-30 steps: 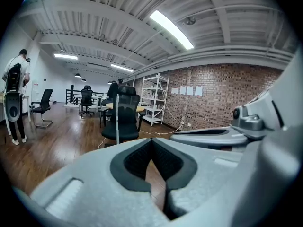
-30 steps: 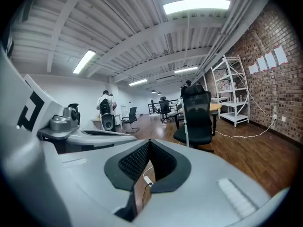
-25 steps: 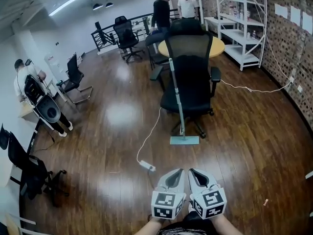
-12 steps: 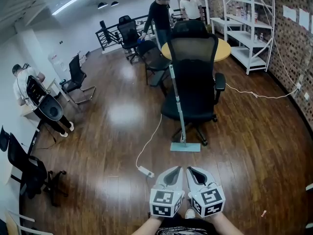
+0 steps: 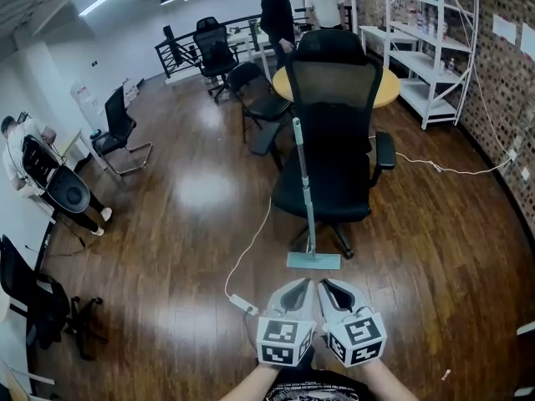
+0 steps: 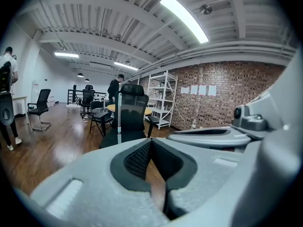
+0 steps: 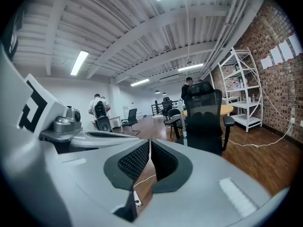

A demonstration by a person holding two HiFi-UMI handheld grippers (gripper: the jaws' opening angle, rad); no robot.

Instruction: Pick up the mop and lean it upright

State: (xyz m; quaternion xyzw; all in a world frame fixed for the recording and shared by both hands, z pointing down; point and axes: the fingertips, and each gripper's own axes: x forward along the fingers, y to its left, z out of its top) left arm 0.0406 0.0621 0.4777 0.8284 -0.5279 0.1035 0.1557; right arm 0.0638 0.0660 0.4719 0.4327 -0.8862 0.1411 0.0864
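The mop stands upright, its pale handle (image 5: 303,182) leaning on the seat and back of a black office chair (image 5: 334,98), its flat teal head (image 5: 313,261) on the wood floor. Both grippers hang side by side just short of the mop head, touching nothing. My left gripper (image 5: 294,289) is shut and empty; the left gripper view shows its tips (image 6: 151,143) met and the mop (image 6: 120,117) ahead. My right gripper (image 5: 332,287) shows only a hairline slit (image 7: 150,145); its jaws are just opening with nothing between them, the mop (image 7: 185,134) beyond.
A white power strip (image 5: 243,305) and its cable (image 5: 255,241) lie on the floor left of the mop head. A round yellow table (image 5: 384,86) and a white shelf (image 5: 426,48) stand behind the chair. Two people (image 5: 280,15) stand at the back; other chairs (image 5: 42,303) stand at the left.
The view has closed in on the chair, so the mop head sits lower and nearer my grippers. The mop still leans on the chair. Both grippers stay together, holding nothing.
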